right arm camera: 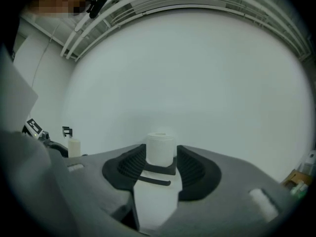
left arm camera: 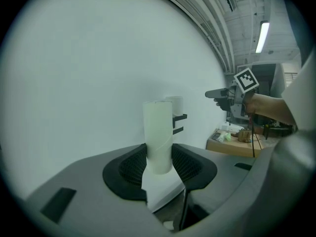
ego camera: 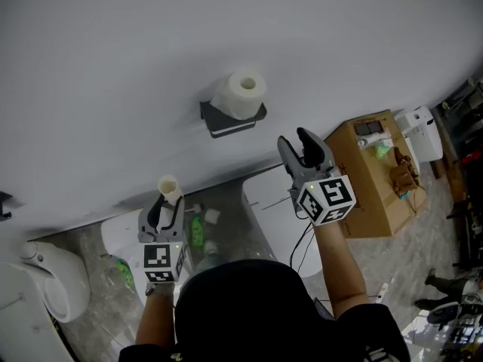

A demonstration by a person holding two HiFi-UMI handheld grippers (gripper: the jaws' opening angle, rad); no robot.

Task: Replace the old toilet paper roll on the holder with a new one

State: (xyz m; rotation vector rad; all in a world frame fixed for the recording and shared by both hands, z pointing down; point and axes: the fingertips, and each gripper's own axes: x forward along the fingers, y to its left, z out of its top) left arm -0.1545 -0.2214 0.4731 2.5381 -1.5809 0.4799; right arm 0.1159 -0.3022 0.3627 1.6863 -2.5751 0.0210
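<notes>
Gripping the empty cardboard tube (ego camera: 169, 188) upright, the left hand-held gripper (ego camera: 169, 204) contrasts with the right hand-held gripper (ego camera: 296, 143), its jaws apart and empty near the full roll (ego camera: 241, 93) on the wall holder (ego camera: 223, 121).

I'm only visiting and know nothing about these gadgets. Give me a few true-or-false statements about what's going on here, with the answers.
1. A full toilet paper roll sits on the wall holder. True.
2. The left gripper holds an empty cardboard tube. True.
3. The right gripper is clamped on the full roll. False: its fingers are apart and hold nothing. It is in the air, clear of the roll.
4. The brown box stands below the left gripper. False: it is on the right side, beyond the right gripper.
</notes>
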